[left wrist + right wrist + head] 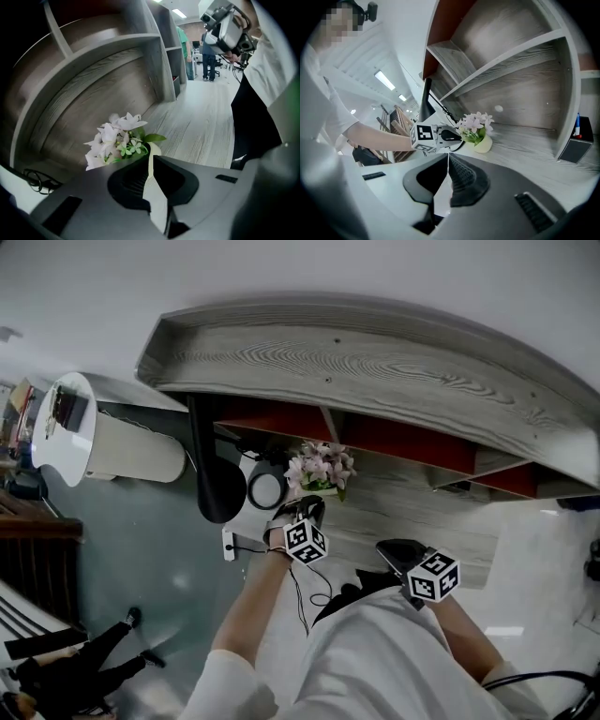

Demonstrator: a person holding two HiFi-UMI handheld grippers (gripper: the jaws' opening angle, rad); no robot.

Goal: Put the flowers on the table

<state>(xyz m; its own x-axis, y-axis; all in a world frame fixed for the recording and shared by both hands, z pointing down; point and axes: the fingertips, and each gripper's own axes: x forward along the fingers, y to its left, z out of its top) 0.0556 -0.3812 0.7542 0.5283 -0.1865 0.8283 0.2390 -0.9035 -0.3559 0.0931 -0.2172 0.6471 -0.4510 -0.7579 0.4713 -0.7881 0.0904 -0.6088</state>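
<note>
A bunch of pale pink-white flowers (319,468) stands in a small cream pot (483,144) on the grey wood-grain table (412,512), under the shelves. My left gripper (302,512) is right at the near side of the pot. In the left gripper view the flowers (117,138) rise just beyond the left gripper (152,157), whose jaws are closed on the cream pot rim (153,150). My right gripper (389,549) hangs back to the right, shut and empty. In the right gripper view its tips (449,157) meet, and it faces the left gripper (457,137) and the flowers (474,124).
A grey shelf unit (356,362) with red back panels overhangs the table. A black post (217,484), a round black ring (266,490), a white power strip (229,545) and cables (309,596) lie left of the flowers. A dark box (576,147) sits far right. People (206,61) stand in the background.
</note>
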